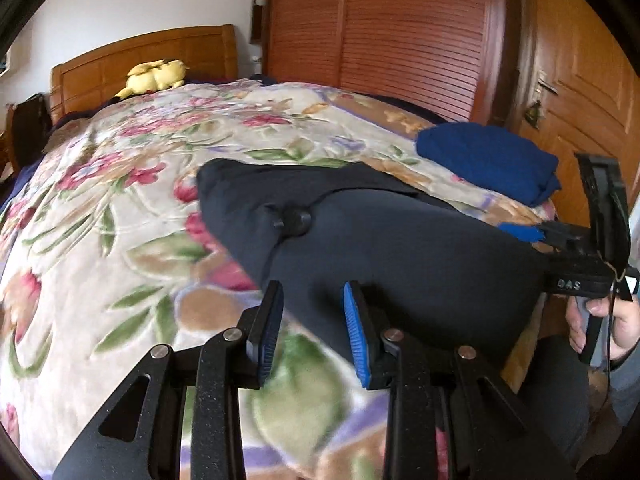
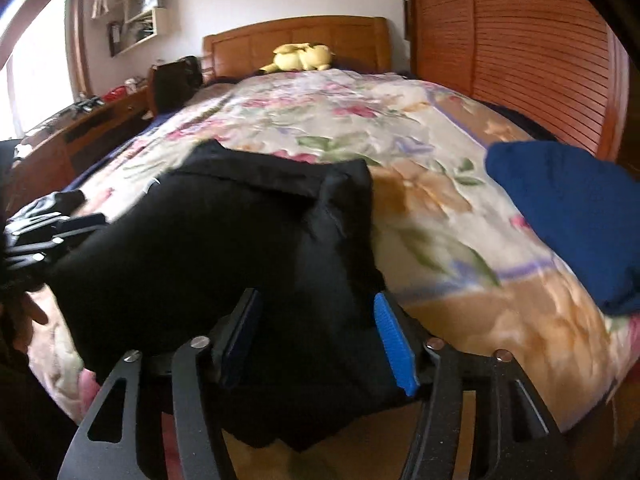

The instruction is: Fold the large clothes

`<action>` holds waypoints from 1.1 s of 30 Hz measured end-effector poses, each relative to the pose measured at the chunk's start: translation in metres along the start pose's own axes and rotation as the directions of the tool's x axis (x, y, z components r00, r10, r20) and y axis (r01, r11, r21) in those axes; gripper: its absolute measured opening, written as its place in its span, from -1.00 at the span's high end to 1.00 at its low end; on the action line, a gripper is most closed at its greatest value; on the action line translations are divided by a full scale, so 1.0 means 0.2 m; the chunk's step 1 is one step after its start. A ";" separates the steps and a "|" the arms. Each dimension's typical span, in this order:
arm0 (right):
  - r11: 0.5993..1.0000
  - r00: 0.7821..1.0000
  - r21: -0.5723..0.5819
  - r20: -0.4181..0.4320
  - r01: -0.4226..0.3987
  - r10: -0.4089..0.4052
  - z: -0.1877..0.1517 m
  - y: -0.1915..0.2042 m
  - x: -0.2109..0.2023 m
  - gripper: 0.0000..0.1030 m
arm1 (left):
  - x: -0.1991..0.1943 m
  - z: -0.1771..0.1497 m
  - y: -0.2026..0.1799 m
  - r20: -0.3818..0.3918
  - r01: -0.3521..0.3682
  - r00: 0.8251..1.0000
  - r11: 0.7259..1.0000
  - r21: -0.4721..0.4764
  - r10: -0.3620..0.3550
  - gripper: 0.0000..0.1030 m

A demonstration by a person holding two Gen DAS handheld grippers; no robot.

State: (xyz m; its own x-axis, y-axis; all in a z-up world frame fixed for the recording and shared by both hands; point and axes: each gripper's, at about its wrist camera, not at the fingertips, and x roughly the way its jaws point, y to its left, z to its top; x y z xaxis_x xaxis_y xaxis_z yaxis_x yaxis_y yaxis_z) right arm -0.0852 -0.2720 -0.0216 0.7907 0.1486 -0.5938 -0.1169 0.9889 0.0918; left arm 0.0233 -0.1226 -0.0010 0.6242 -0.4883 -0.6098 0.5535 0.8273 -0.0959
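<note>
Legible writing: only "DAS", in pale letters on the black body of the right gripper (image 1: 532, 234), seen from the left wrist view at its far right. No other label can be read; a small hanging tag on the wooden door (image 1: 576, 92) is too blurred.

Left gripper (image 1: 314, 328): fingers spread, blue ribbed pads facing each other. The near edge of the black garment (image 1: 400, 256) lies just ahead and slightly right of the gap; cannot tell whether the right pad touches the cloth. Nothing is pinched.

Right gripper (image 2: 318, 342): fingers spread wide, with the black garment (image 2: 224, 248) bunched between and ahead of them, its lower hem hanging over the bed edge below the fingers. Pads are apart, not pressing the cloth.

Garment position: on the near part of the floral blanket (image 1: 120, 200), spanning between the two grippers. A round black button or snap (image 1: 294, 220) sits ahead of the left gripper. A folded flap edge runs across the far side of the garment.

Open room: bare blanket ahead and to the left of the left gripper, up to the headboard (image 2: 296, 36). A yellow plush toy (image 2: 302, 58) lies far ahead by the headboard. To the right of the right gripper, a folded blue garment (image 2: 568, 220) occupies the bed's right edge, apart from the black one. The slatted wardrobe (image 2: 532, 52) stands beyond it.
</note>
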 end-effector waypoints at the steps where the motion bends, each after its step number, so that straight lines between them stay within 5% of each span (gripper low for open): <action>1: 1.000 1.000 0.003 -0.007 -0.001 0.001 0.00 -0.01 0.00 -0.28 | 0.00 0.00 0.03 0.009 -0.004 1.000 1.000 -0.019 0.004 0.37; 7: 1.000 0.999 0.006 -0.035 0.006 -0.006 0.04 -0.02 0.05 -0.50 | 0.06 0.07 0.21 0.016 -0.067 0.998 0.994 -0.082 0.069 0.34; 10: 0.999 0.999 0.022 -0.032 0.027 -0.026 0.04 -0.02 0.06 -0.78 | 0.14 0.13 0.26 -0.005 -0.087 0.996 0.993 -0.083 0.087 0.34; 14: 0.995 0.996 0.086 -0.074 -0.050 0.056 0.04 -0.05 0.12 -0.79 | 0.27 0.20 0.33 -0.035 -0.063 0.998 0.992 -0.112 0.059 0.34; 33: 0.989 0.984 0.065 -0.105 -0.136 0.142 0.08 -0.05 0.28 -0.78 | 0.62 0.28 0.43 -0.160 -0.085 0.985 0.993 -0.082 0.071 0.29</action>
State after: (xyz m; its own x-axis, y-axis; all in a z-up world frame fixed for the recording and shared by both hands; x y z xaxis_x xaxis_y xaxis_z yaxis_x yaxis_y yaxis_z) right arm -0.0304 -0.2728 -0.0424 0.6989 0.2871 -0.6551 -0.1837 0.9572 0.2236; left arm 0.1787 -0.1279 -0.0396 0.5655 -0.3779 -0.7331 0.4516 0.8856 -0.1082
